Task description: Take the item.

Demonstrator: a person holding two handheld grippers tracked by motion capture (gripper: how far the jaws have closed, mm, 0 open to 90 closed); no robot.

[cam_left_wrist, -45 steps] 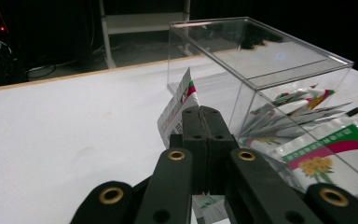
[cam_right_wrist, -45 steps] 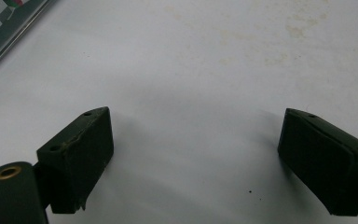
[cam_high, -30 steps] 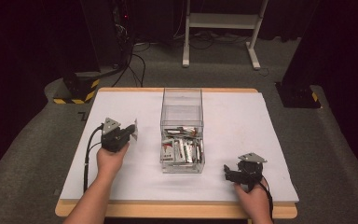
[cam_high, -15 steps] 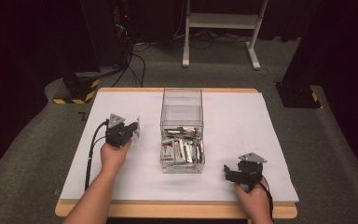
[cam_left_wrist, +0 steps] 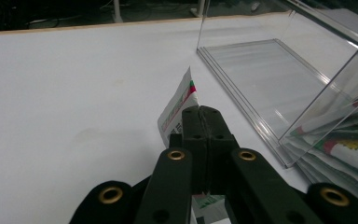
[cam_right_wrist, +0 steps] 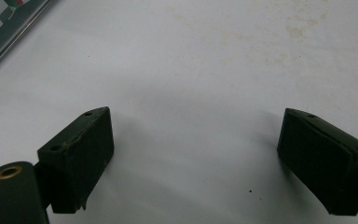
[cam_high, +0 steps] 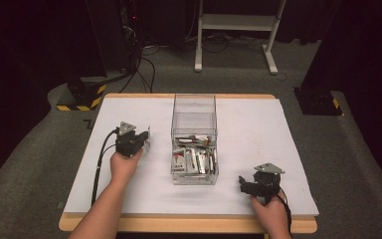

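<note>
A clear plastic box point(cam_high: 194, 112) stands mid-table, with several white sachets point(cam_high: 194, 160) printed red and green piled in its near half. My left gripper point(cam_high: 138, 141) is to the left of the box, shut on one such sachet point(cam_high: 147, 138). In the left gripper view the sachet point(cam_left_wrist: 179, 103) sticks up from between the closed jaw tips of the left gripper point(cam_left_wrist: 203, 114), with the box wall point(cam_left_wrist: 261, 70) and its sachets point(cam_left_wrist: 349, 149) to the right. My right gripper point(cam_high: 242, 185) rests near the front right edge; in the right gripper view the right gripper point(cam_right_wrist: 200, 154) stands open over bare white table.
The white tabletop point(cam_high: 258, 129) has a wooden rim point(cam_high: 189, 225) along its front. Behind the table are a white stand's legs point(cam_high: 234, 45), cables, and a black-and-yellow striped base point(cam_high: 82, 97) on grey floor.
My left gripper, with the sachet in it, has shifted slightly right toward the box and a little lower. The right gripper has stayed put.
</note>
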